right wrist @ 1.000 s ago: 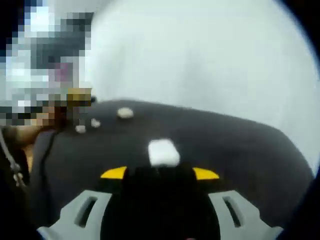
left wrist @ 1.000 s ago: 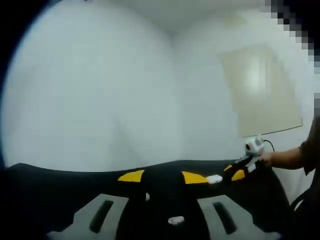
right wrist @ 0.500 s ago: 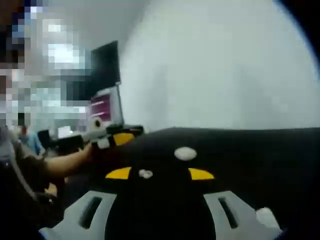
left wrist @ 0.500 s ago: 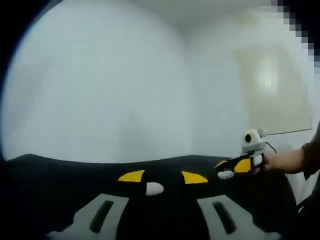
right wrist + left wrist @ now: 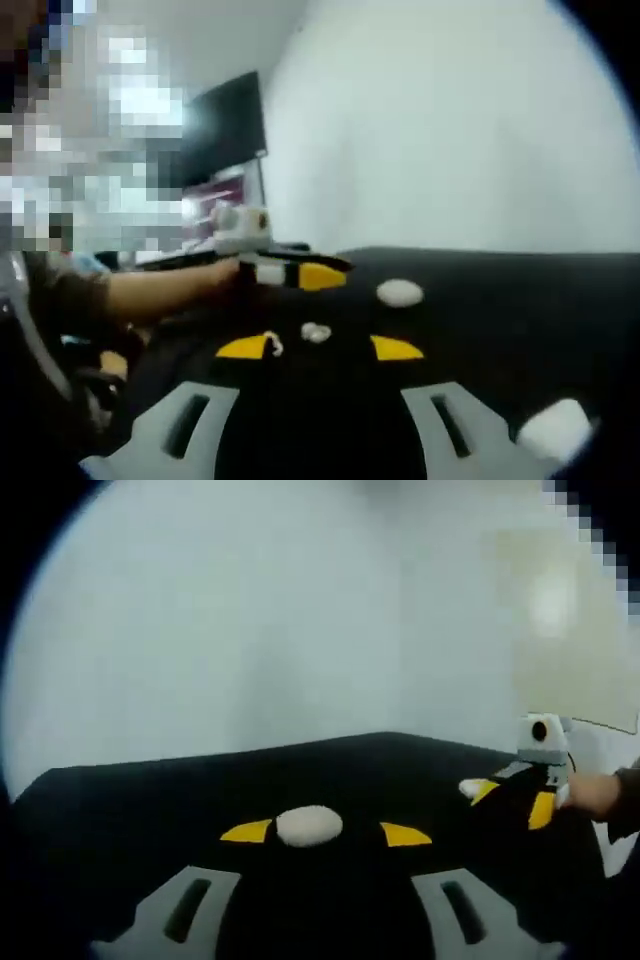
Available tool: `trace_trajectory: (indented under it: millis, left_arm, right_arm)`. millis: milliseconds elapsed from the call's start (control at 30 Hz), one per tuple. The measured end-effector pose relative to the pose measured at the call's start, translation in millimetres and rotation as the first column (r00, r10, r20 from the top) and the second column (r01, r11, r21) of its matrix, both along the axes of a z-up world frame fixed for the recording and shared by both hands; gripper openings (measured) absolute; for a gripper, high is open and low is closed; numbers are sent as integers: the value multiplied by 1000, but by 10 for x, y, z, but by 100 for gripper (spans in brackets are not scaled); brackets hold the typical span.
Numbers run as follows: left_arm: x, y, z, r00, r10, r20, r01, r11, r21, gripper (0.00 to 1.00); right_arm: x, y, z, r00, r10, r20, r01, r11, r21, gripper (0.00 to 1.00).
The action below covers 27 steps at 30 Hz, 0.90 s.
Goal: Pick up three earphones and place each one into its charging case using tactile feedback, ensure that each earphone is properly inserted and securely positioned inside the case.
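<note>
In the left gripper view, the left gripper [image 5: 325, 832] hangs low over a black table [image 5: 150, 800], its two yellow-tipped jaws spread apart with nothing clamped between them. A white oval charging case [image 5: 309, 825] lies on the black surface right in the gap between the tips — whether the tips touch it cannot be told through the blur. Off to the right in that view, the right gripper [image 5: 510, 798] comes in, held by a person's hand [image 5: 590, 793], with a small white thing at its yellow tip that is too blurred to name. Behind the table stands a plain white wall [image 5: 250, 630] with a pale board [image 5: 565, 620] on it.

In the right gripper view, the right gripper [image 5: 318, 347] has its jaws parted too, empty. A small white earphone [image 5: 316, 333] lies on the table [image 5: 520, 300] just beyond and between the tips, and another tiny white piece [image 5: 272, 346] sits beside the left tip. Farther out rests the oval case [image 5: 401, 292], and a second white case [image 5: 553, 428] lies near the lower right edge. The left gripper [image 5: 290, 272] reaches in from the left, held on a bare forearm [image 5: 160, 290] — a dark monitor [image 5: 222, 130] stands behind it.
</note>
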State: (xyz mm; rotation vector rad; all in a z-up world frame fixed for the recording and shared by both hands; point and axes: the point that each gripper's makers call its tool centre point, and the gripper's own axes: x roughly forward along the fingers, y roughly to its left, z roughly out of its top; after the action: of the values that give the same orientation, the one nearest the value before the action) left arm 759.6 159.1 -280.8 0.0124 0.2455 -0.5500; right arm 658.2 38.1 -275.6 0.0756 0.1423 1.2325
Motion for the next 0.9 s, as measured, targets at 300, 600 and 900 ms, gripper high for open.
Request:
trace_trajectory:
  millis: [300, 600, 900]
  left_arm:
    - [329, -132, -160, 994, 88, -60, -85, 995, 48, 45]
    - [416, -107, -294, 978, 163, -128, -162, 987, 25, 49]
    - [485, -166, -343, 970, 198, -144, -196, 980, 26, 51]
  right_arm:
    - [28, 5, 66, 999, -4, -37, 6, 999, 44, 38]
    - [-3, 20, 74, 1000, -2, -27, 3, 999, 41, 34]
    - [-5, 7, 67, 999, 0, -37, 2, 999, 44, 34]
